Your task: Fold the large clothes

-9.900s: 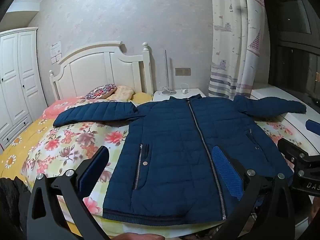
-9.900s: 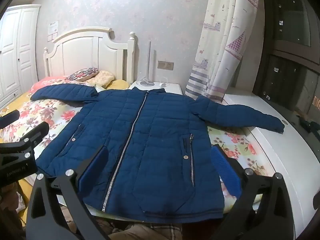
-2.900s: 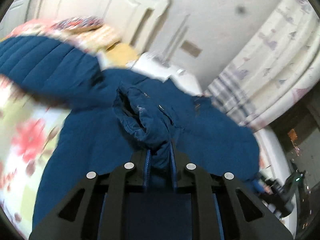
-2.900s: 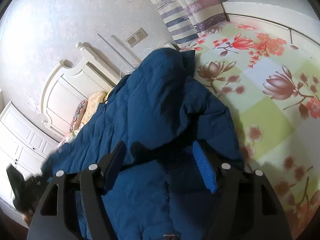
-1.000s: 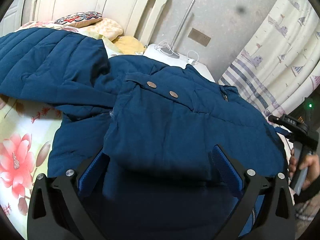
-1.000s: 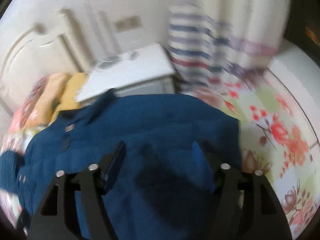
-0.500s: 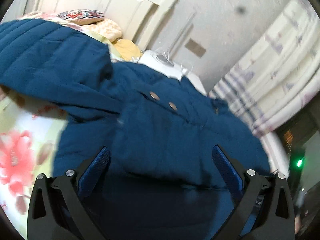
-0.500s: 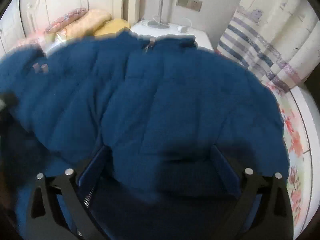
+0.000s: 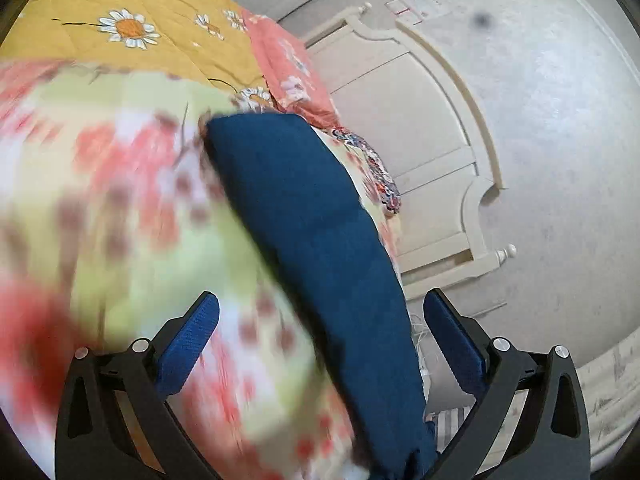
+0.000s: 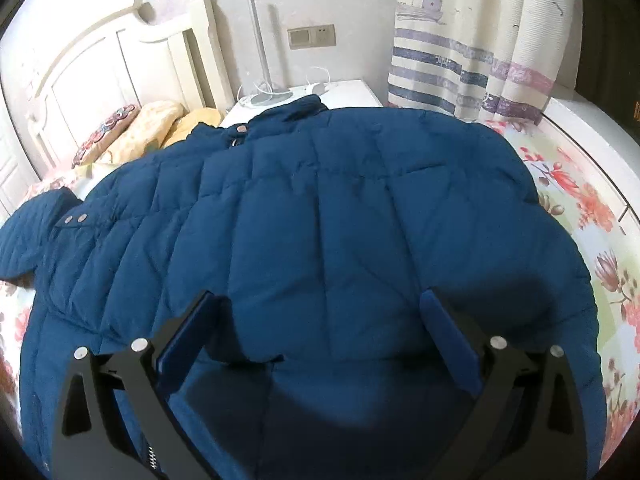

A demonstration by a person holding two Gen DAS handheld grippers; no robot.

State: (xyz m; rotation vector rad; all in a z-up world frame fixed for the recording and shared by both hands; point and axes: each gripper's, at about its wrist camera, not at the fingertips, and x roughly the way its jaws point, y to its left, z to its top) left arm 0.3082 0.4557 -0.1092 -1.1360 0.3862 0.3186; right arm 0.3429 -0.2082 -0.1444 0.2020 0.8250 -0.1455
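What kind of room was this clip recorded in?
A bedroom, almost certainly. A blue padded jacket lies on a bed with a floral sheet, against a white headboard with pillows at its foot. A white nightstand and a patterned curtain stand beside it.

A bed point(image 10: 576, 184) with a floral cover of red and pink blooms on pale green carries the blue quilted jacket point(image 10: 320, 232), spread flat — one sleeve point(image 9: 316, 240) stretched out sideways. Pillows point(image 10: 132, 128) lie by the white headboard point(image 10: 120, 56) (an orange daisy quilt point(image 9: 132, 28) beyond).
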